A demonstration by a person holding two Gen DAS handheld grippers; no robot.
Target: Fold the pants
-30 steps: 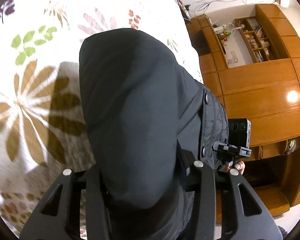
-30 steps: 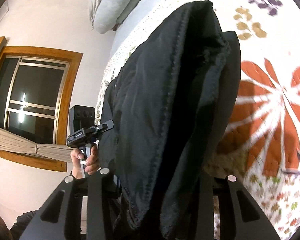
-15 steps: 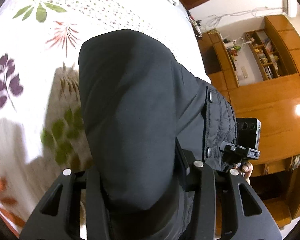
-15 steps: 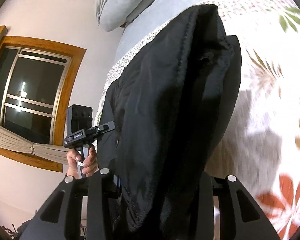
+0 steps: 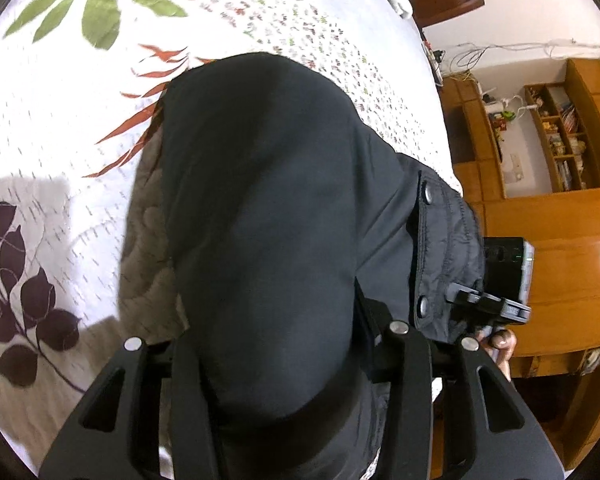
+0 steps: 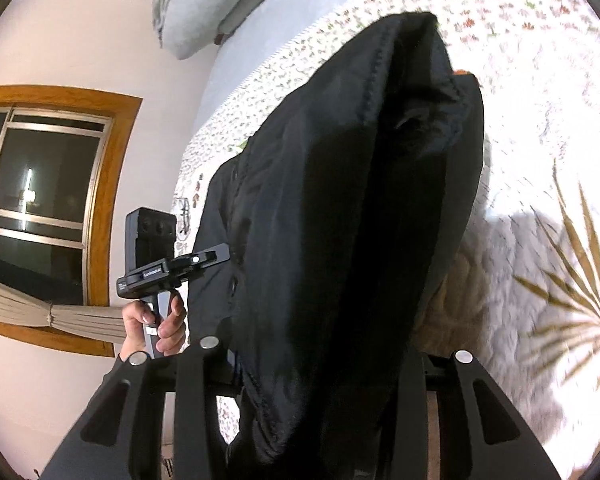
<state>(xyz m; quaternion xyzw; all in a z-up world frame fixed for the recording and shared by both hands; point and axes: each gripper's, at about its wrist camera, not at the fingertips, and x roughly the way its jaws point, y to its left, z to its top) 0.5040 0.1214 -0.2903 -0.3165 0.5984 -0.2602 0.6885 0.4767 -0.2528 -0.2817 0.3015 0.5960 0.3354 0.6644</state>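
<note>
pants (image 5: 268, 240): dark, padded, pinched in both sets of tongs and hanging in the air; fill the middle of both wrist views, lifted off the bed (image 5: 60, 208) but close over it, shadow cast on the cover at left centre of the left view.
left tongs (image 5: 280, 364): clenched on the pants, cloth bulging up between the two fingers at bottom centre of the frame.
right tongs (image 6: 308, 364): clenched likewise on a thick doubled edge of the pants at bottom centre of the right view; seam and layers visible running toward upper right.
key relation: held edge of the garment stretched from one pair of tongs to the other, each pair visible at the side of the other's frame (lower right of the left view, centre left of the right view); long axis of the pants running away from both tongs toward the top of each frame, out over the bed; neither hand clearly nearer the bed.
snaps (image 5: 426, 198): two studs on a quilted band, right of centre in the left view, probably the waist end.
next move, as a judgement: lowering the far end onto the bed first, then laying the held edge over it; risk of the bulky layers sliding apart.
containers: shelves (image 5: 560, 136) in the wooden cabinet at upper right of the left view, holding books and small items too small to name; no part in the task.
</note>
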